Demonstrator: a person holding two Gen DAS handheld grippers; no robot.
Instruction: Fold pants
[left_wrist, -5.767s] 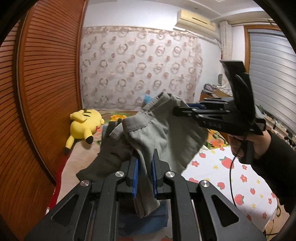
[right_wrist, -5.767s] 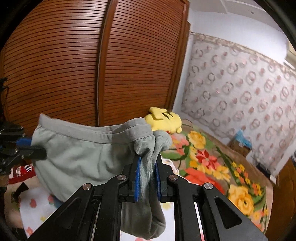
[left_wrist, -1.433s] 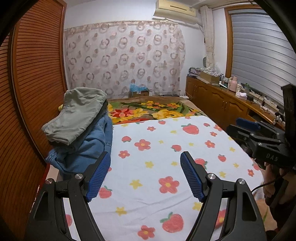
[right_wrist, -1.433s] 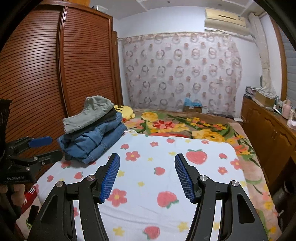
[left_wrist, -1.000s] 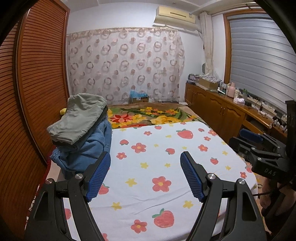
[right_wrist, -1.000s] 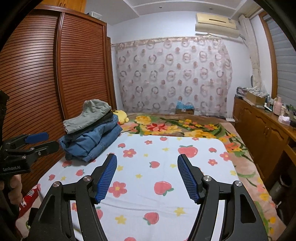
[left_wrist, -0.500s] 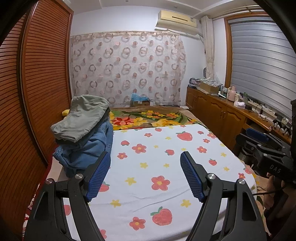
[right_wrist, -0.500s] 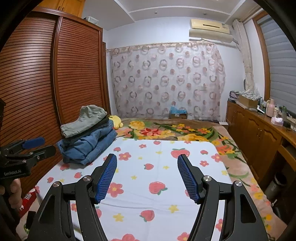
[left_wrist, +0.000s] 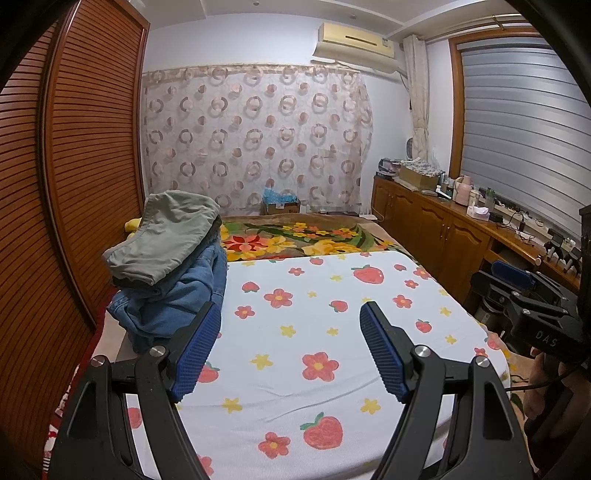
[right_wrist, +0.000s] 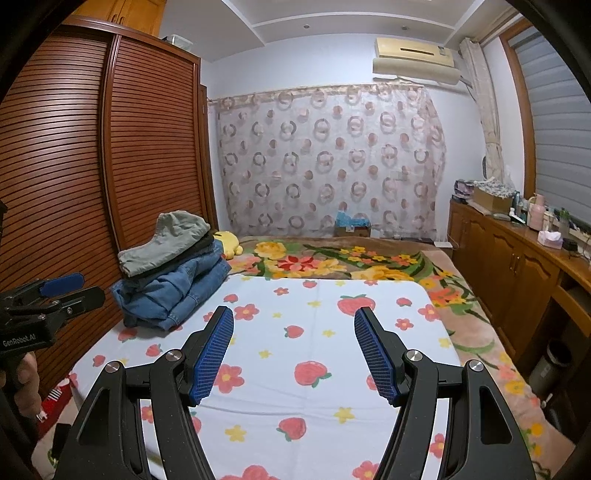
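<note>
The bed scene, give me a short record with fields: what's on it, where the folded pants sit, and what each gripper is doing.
surface: strawberry-and-flower sheet on the bed
stack: grey pants folded on top, a dark garment under them, then denim jeans
stack place: far left side of the sheet, by the wooden wardrobe
behind stack: yellow plush toy
left gripper: open, empty
right gripper: open, empty

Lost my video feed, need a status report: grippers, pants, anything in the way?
Left gripper open, empty. Right gripper open, empty. Grey pants folded atop the jeans stack, wardrobe side. Strawberry sheet bare ahead.
</note>
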